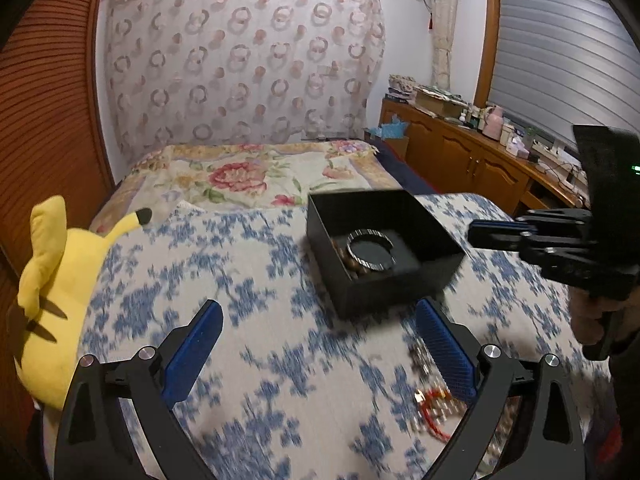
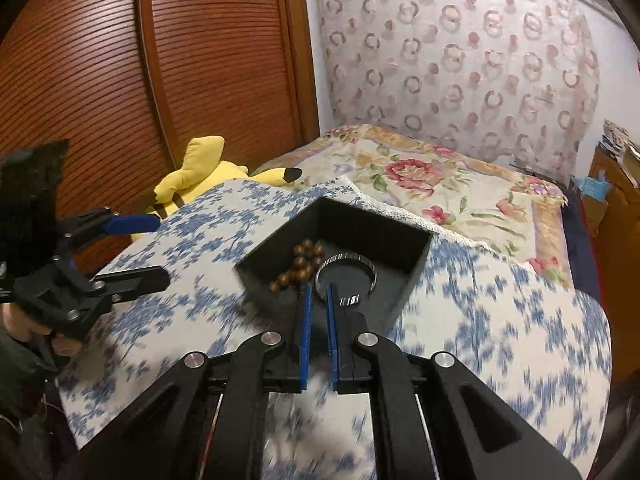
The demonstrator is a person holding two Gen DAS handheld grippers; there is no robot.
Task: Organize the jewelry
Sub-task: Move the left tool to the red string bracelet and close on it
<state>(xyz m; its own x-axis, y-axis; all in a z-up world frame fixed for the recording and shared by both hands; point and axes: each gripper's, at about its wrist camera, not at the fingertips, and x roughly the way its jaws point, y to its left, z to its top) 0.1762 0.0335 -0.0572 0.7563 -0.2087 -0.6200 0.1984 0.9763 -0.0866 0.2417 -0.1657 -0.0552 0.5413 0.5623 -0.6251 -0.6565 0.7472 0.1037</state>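
Observation:
An open black box [image 1: 392,292] sits on the blue-and-white cloth [image 1: 240,280]. Inside it lie a silver bangle [image 1: 370,250] and a brown bead bracelet [image 1: 348,258]. My left gripper [image 1: 318,306] stands wide open just in front of the box with nothing between its fingers. Loose jewelry with a red cord [image 1: 434,404] lies on the cloth beside its right finger. My right gripper [image 2: 318,290] is shut, its tips over the near edge of the box [image 2: 380,236] by the bangle [image 2: 346,276] and beads [image 2: 300,268]; nothing shows between its pads. The left gripper [image 2: 160,248] appears open at the left.
A yellow plush toy [image 1: 52,280] lies at the bed's left edge against the louvred wooden doors [image 2: 120,80]. A floral quilt [image 1: 240,176] covers the far half of the bed. A cluttered wooden cabinet [image 1: 460,152] runs along the right wall.

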